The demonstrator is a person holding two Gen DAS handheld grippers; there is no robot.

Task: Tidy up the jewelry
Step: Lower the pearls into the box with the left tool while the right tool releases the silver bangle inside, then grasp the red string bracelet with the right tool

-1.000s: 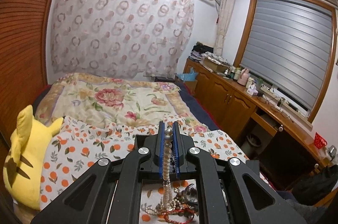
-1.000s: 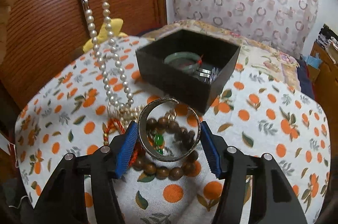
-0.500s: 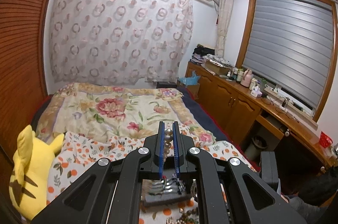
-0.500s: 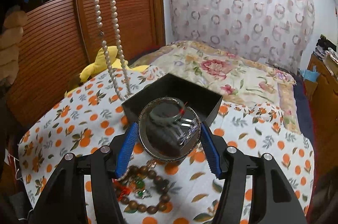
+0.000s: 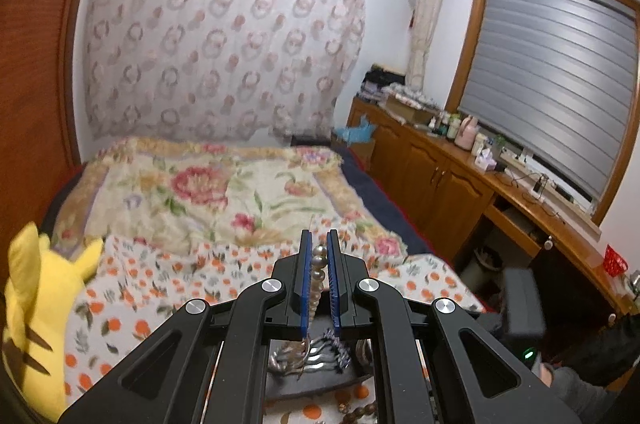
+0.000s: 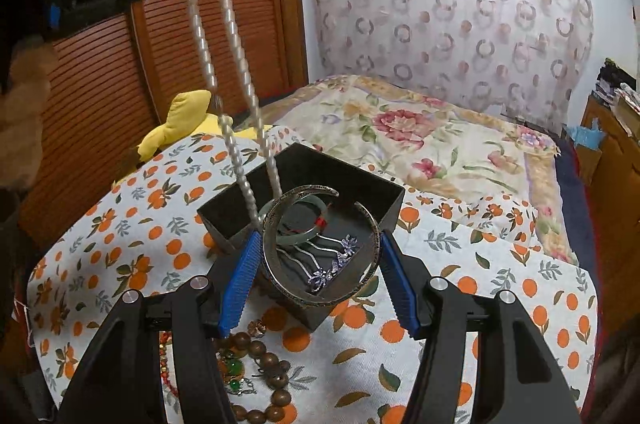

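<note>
Left gripper [image 5: 319, 248] had its jaws pinched nearly shut on a pearl necklace [image 6: 240, 103] — you could see a few pearls stacked right between the blue pads [image 5: 306, 276] in the left wrist view. From the right wrist view the same gripper was up high at the top left, blurred, and the necklace hung down from it in two strands, the lower ends dropping toward the near-left corner of the black box [image 6: 240, 212]. Couldn't tell whether the ends touched the box floor, since the right jaw pad hid them.

Right gripper [image 6: 318, 264] had its jaws fairly wide, clamped on the outer edges of a silver cuff bangle [image 6: 276, 264], which sat upright between the pads with its opening facing up and away. Straight ahead of those jaws, seen through the bangle, was the box interior with a green jade bangle [image 6: 304, 230] and a silver hairpin [image 6: 332, 264] with purple flowers lying in it.

Below and left of the right jaws — a brown wooden bead bracelet [image 6: 264, 364] and a green pendant [image 6: 236, 368] lay on the orange-print cloth [image 6: 500, 264]. Beyond the box was the floral quilt [image 6: 420, 135], and a yellow plush [image 6: 180, 119] sat off to the far left.
</note>
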